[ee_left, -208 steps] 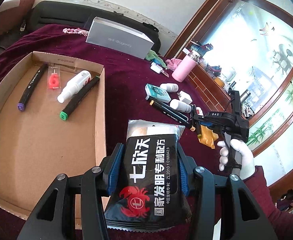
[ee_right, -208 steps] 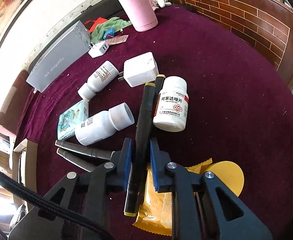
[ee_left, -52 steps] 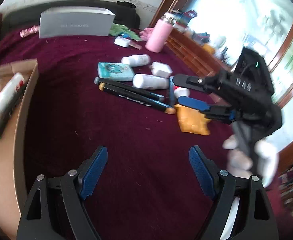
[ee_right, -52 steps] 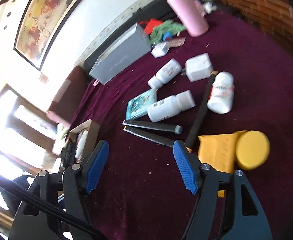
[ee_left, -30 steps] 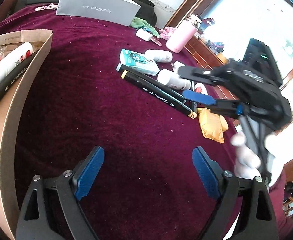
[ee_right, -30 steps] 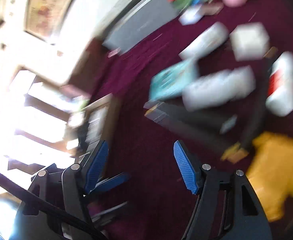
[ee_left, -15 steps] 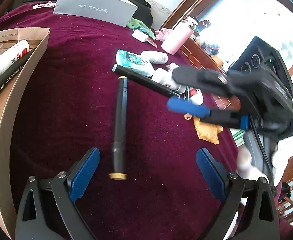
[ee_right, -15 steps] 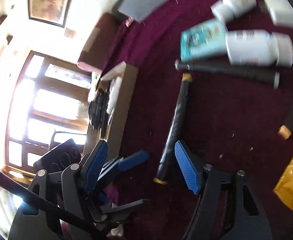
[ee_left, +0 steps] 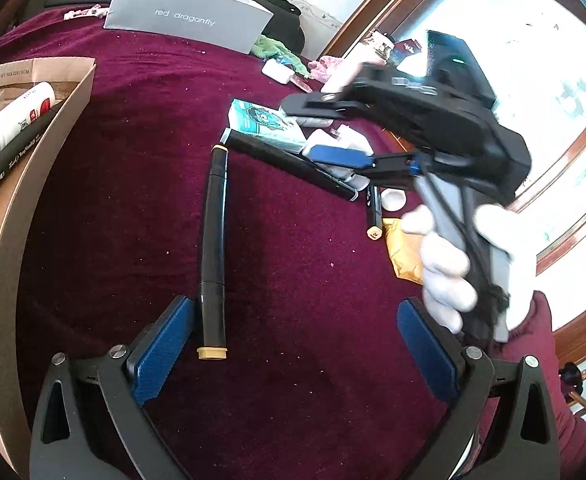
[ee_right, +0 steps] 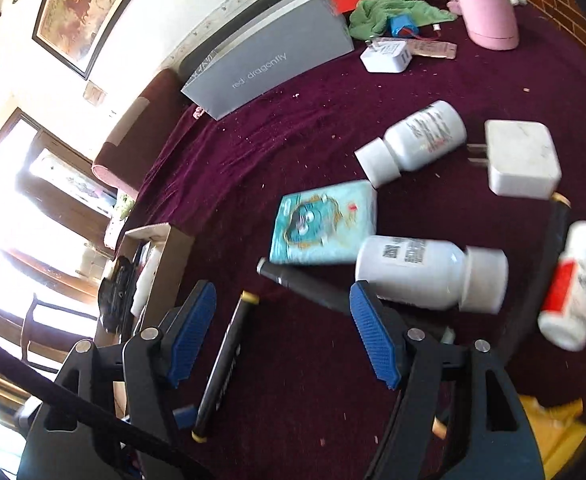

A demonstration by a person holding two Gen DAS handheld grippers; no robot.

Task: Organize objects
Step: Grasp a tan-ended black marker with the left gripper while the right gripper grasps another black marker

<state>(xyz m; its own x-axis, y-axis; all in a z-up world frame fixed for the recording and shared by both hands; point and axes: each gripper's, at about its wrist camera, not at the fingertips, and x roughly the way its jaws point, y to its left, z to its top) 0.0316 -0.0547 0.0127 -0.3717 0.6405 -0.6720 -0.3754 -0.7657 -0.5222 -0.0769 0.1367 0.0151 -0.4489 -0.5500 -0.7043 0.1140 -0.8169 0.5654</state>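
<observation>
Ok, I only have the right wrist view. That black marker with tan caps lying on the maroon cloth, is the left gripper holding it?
Observer: No. The left gripper is opening wide, and the black marker with tan caps lies loose on the maroon cloth. Its near end is just inside the left finger pad.
Operator: And what is already in the cardboard box?
Observer: Seen from the left wrist, the brown cardboard box holds a white bottle with a red label. A second black marker lies beside the bottle, along the box wall.
</observation>
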